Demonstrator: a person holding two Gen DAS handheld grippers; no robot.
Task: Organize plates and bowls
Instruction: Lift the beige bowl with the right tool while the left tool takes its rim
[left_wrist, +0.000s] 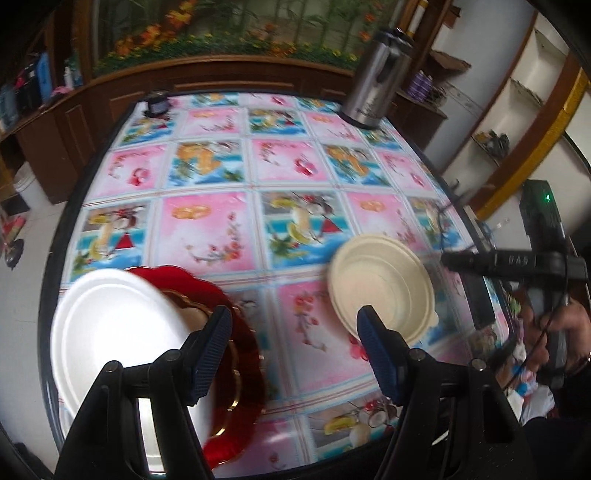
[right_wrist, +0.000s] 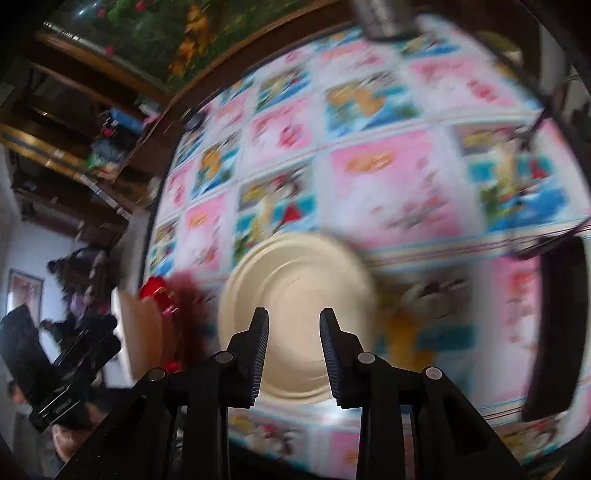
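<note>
On the table (left_wrist: 207, 236), spread with a cloth of pink and blue fruit-and-flower squares, the dishes lie in two groups. Near the front left edge a white plate (left_wrist: 114, 332) overlaps a red plate (left_wrist: 236, 354) with a scalloped, gold-lined rim; the white one partly covers the red one, and a tan patch shows where they meet, though whether that is a third dish cannot be told. Well apart to the right sits a cream bowl (left_wrist: 384, 284), upright and empty, with stepped rings inside. Far back at the right corner stands a steel flask (left_wrist: 373, 81), and a small dark object (left_wrist: 157, 105) lies at the far left corner. Left gripper (left_wrist: 293, 325): jaws spread wide with nothing between them, one blue ribbed finger (left_wrist: 210, 350) above the red plate's rim, the other over the bowl's near rim, neither clearly touching. Right gripper (right_wrist: 293, 332): seen in its own blurred view, jaws partly apart and empty, hanging just above the bowl (right_wrist: 299, 299), whose near side shows in the gap between the fingers; no contact with the rim can be made out. From the left view, this gripper's black body appears at the right table edge, held by a hand (left_wrist: 565, 332).
</note>
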